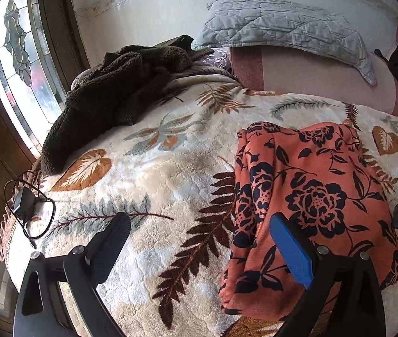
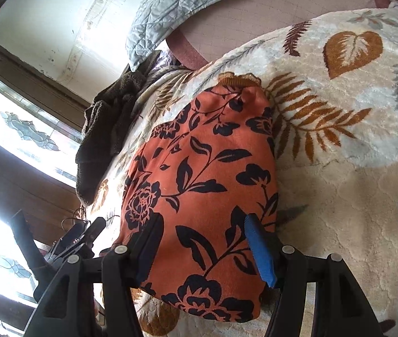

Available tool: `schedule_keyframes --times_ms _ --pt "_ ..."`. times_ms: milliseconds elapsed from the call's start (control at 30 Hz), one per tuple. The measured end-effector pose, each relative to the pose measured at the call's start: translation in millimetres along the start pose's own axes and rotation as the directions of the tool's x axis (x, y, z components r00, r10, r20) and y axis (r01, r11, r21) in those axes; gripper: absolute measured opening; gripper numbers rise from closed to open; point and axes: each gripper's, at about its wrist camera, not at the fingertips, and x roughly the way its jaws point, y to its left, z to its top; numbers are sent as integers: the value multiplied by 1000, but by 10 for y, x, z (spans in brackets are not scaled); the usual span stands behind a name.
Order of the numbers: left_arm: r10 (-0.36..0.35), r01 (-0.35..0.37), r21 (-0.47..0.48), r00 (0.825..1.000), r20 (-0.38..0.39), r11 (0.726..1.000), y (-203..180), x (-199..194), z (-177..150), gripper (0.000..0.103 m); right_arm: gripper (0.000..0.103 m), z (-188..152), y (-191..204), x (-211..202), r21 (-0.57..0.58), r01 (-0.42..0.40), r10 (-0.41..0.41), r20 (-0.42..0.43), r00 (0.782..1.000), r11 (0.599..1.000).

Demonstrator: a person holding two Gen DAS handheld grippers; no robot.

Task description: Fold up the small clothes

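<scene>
While both grippers (image 1: 199,241) (image 2: 203,234) gape wide, folded orange floral garment (image 1: 311,196), smooth against plush leaf-patterned blanket (image 1: 148,174)

Left tongs (image 1: 199,241) enter the left wrist view from 6 o'clock, two black fingers spread wide apart with nothing between them. The finger at 5 o'clock carries a blue pad (image 1: 291,250); the one at 7 o'clock shows only black. Right tongs (image 2: 203,238) also rise from 6 o'clock in the right wrist view, fingers parted, a blue pad (image 2: 260,252) on the right-hand finger.
</scene>
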Motion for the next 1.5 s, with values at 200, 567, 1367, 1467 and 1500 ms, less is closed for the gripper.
schedule_keyframes --times_ms 200,567,1367,1467,1500 --pt "8 -9 30 1000 10 1000 -109 -1 -8 100 64 -32 -19 128 -7 13 -14 -40 999 1000" --pt "-53 53 2 995 81 999 -233 -152 54 100 64 -15 -60 145 -1 -11 11 -55 998 1000" --pt "-52 56 48 996 -74 997 -289 343 -22 100 65 147 -210 -243 57 -108 103 82 991 993" --pt "-49 53 52 996 -72 997 -293 358 -27 100 65 124 -151 -157 37 -98 96 50 994 994" --pt "-47 51 55 996 -72 997 -299 366 -31 100 65 109 -145 -82 36 -82 81 19 997 996"
